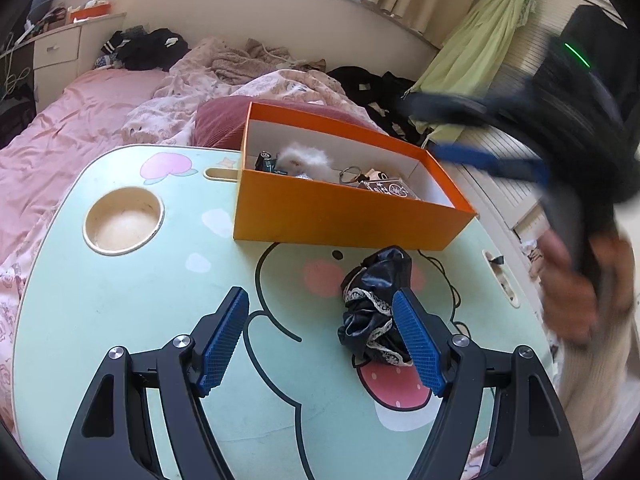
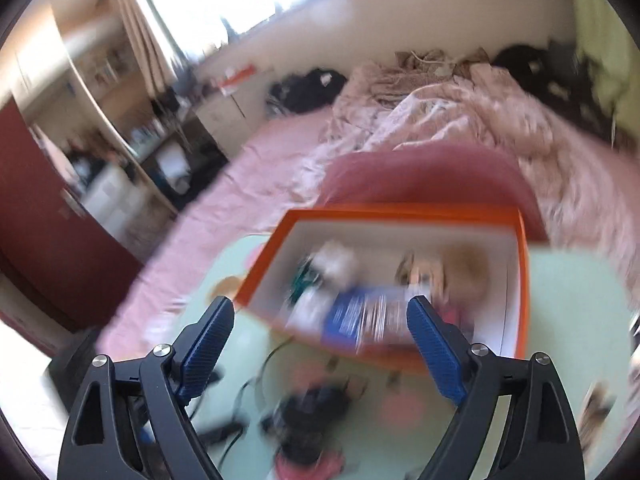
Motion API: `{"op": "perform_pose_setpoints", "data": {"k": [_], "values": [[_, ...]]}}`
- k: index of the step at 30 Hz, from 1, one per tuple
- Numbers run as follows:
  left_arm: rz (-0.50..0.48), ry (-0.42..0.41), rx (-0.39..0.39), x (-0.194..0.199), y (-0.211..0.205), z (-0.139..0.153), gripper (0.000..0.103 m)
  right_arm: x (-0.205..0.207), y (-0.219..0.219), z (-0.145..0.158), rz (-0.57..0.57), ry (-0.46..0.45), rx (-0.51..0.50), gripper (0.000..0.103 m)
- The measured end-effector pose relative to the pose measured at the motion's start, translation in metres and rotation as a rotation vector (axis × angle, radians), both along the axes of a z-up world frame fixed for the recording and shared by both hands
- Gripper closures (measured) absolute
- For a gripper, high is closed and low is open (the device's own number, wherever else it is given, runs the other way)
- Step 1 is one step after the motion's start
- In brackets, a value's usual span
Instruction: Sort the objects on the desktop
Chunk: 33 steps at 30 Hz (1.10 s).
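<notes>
Left gripper (image 1: 322, 340): jaws wide apart and empty above the green lap table (image 1: 132, 300); its right pad sits in front of the black lace-trimmed fabric bundle (image 1: 374, 304), contact not determinable; the bundle lies just before the orange box (image 1: 340, 216), apart from it. Judgement: bundle is light, soft and slippery, likely to sag or unfold; best pinched across its thick crumpled middle, not the lace edge. Right gripper (image 2: 322, 344): jaws wide, nothing between them, raised near the box's right end; view blurred; box contents indistinct.
</notes>
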State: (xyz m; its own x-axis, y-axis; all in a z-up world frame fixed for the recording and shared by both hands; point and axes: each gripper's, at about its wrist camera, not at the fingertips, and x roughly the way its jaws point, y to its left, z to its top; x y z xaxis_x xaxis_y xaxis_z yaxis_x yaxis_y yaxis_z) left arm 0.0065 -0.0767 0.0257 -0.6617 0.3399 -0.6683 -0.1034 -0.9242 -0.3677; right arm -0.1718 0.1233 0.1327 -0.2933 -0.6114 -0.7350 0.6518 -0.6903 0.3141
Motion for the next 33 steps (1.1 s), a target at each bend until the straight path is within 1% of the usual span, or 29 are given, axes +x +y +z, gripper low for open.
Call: {"op": "perform_pose_setpoints", "data": {"k": [1, 2, 4, 5, 6, 7, 8, 9, 10, 11, 12, 15, 17, 19, 21, 23, 25, 27, 29, 31, 32, 33], "values": [[-0.001, 0.002, -0.003, 0.0, 0.001, 0.0, 0.028, -0.011, -0.021, -0.007, 0.01, -0.012, 0.068, 0.015], [-0.003, 0.001, -0.003, 0.0, 0.001, -0.001, 0.028, -0.018, -0.035, -0.014, 0.012, -0.011, 0.117, 0.018], [-0.003, -0.002, 0.006, 0.0, -0.001, -0.002, 0.028, -0.029, -0.06, -0.03, 0.019, -0.01, 0.217, 0.026], [-0.003, -0.004, 0.011, 0.0, -0.001, -0.003, 0.028, -0.034, -0.068, -0.038, 0.027, -0.023, 0.246, 0.032], [-0.003, -0.008, 0.015, 0.0, -0.001, -0.004, 0.028, -0.037, -0.073, -0.049, 0.036, -0.046, 0.267, 0.036], [-0.003, -0.011, 0.018, 0.0, -0.002, -0.005, 0.028, -0.042, -0.077, -0.059, 0.039, -0.079, 0.288, 0.038], [-0.003, -0.014, 0.018, -0.001, -0.001, -0.005, 0.028, -0.046, -0.078, -0.07, 0.037, -0.11, 0.305, 0.041], [-0.004, -0.018, 0.018, -0.001, -0.001, -0.006, 0.028, -0.051, -0.078, -0.078, 0.036, -0.151, 0.299, 0.047], [-0.007, -0.022, 0.018, -0.001, -0.001, -0.007, 0.028, -0.054, -0.075, -0.079, 0.036, -0.176, 0.267, 0.05], [-0.008, -0.023, 0.019, -0.002, 0.0, -0.007, 0.028, -0.058, -0.073, -0.079, 0.039, -0.201, 0.245, 0.076], [-0.008, -0.023, 0.02, -0.001, 0.0, -0.007, 0.028, -0.059, -0.068, -0.077, 0.038, -0.21, 0.225, 0.08], [-0.01, -0.02, 0.021, 0.0, 0.0, -0.007, 0.028, -0.049, -0.042, -0.05, 0.049, -0.138, 0.12, 0.08], [-0.007, -0.021, 0.023, 0.0, 0.0, -0.007, 0.028, -0.035, -0.016, -0.03, 0.034, -0.113, 0.055, 0.08], [-0.005, -0.022, 0.024, 0.0, -0.001, -0.006, 0.028, -0.017, 0.016, -0.015, 0.027, -0.081, -0.015, 0.08], [-0.002, -0.019, 0.024, 0.0, -0.002, -0.005, 0.028, 0.008, 0.057, -0.009, 0.016, -0.056, -0.084, 0.079], [-0.001, -0.018, 0.025, -0.003, -0.003, -0.003, 0.028, 0.027, 0.08, -0.014, -0.004, -0.066, -0.115, 0.079], [-0.004, -0.008, 0.015, -0.009, -0.003, 0.005, 0.028, 0.046, 0.099, -0.03, -0.013, -0.101, -0.13, 0.079], [-0.009, 0.01, 0.004, -0.018, -0.002, 0.019, 0.028, 0.058, 0.105, -0.049, -0.02, -0.136, -0.128, 0.077], [-0.045, 0.02, 0.004, -0.033, 0.005, 0.036, 0.028, 0.068, 0.108, -0.067, -0.033, -0.145, -0.131, 0.076], [-0.097, -0.026, 0.006, -0.057, 0.02, 0.049, 0.028, 0.076, 0.108, -0.077, -0.05, -0.14, -0.141, 0.075], [-0.113, -0.068, -0.002, -0.071, 0.028, 0.052, 0.028, 0.079, 0.109, -0.079, -0.062, -0.136, -0.151, 0.071], [-0.12, -0.102, -0.007, -0.083, 0.035, 0.053, 0.028, 0.083, 0.112, -0.08, -0.089, -0.121, -0.16, 0.059]]}}
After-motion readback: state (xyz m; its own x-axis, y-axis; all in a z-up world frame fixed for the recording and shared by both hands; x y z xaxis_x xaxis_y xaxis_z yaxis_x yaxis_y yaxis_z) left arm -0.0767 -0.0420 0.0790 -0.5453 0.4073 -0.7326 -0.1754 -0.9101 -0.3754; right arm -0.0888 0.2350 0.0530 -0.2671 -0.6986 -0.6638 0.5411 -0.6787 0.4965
